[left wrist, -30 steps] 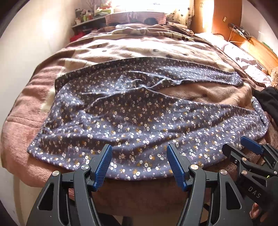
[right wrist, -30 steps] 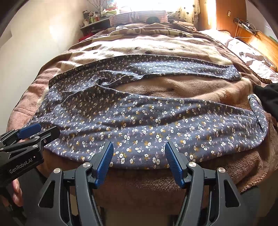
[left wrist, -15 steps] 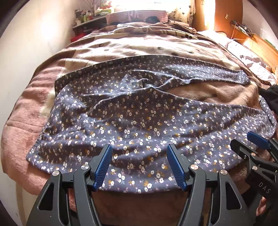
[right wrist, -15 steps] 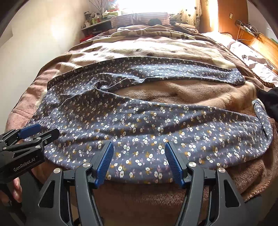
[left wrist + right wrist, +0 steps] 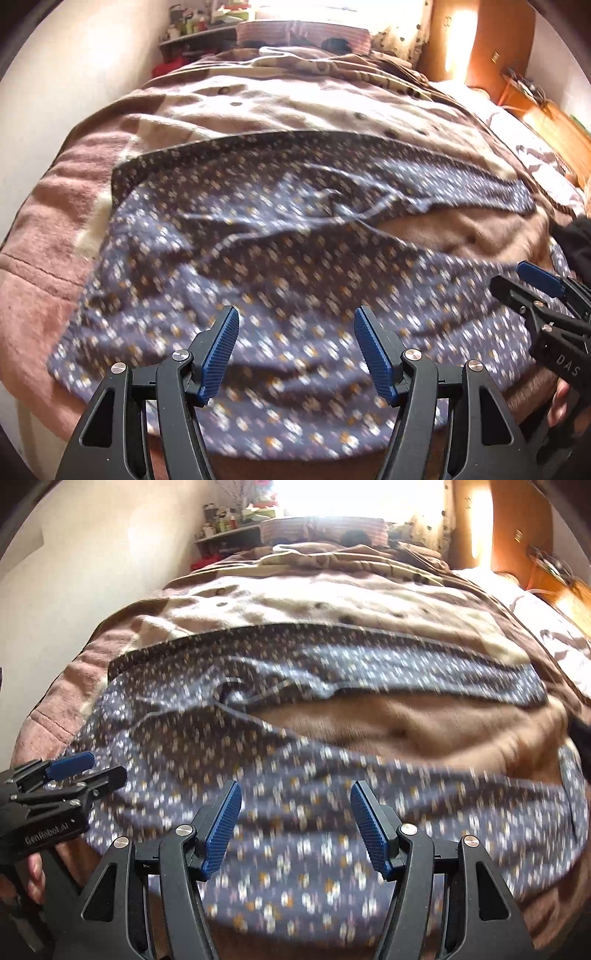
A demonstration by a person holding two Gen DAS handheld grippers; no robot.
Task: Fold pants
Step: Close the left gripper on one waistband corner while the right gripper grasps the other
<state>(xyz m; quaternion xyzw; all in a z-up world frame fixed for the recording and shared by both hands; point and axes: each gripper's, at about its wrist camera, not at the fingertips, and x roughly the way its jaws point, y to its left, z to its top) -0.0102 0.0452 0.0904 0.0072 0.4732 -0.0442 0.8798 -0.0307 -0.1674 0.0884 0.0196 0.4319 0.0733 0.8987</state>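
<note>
Dark blue floral pants point(image 5: 258, 266) lie spread across the bed, waistband at the left, both legs reaching right with brown blanket showing between them. In the right wrist view the same pants point(image 5: 295, 786) fill the foreground. My left gripper point(image 5: 295, 350) hovers open over the near leg's edge, holding nothing. My right gripper point(image 5: 295, 827) is open too, above the near leg further right. Each gripper shows in the other's view: the right gripper point(image 5: 532, 291) at the right edge, the left gripper point(image 5: 85, 771) at the left edge.
A brown and cream blanket point(image 5: 295, 99) covers the bed. A dark garment point(image 5: 576, 240) lies at the right edge. A white wall point(image 5: 74, 66) runs along the left, a wooden headboard point(image 5: 546, 122) on the right, cluttered shelves point(image 5: 229, 524) at the far end.
Both grippers have advanced forward over the near pant leg, so the bed's front edge has dropped low in view; the frames are now motion-blurred. Both stay open.
</note>
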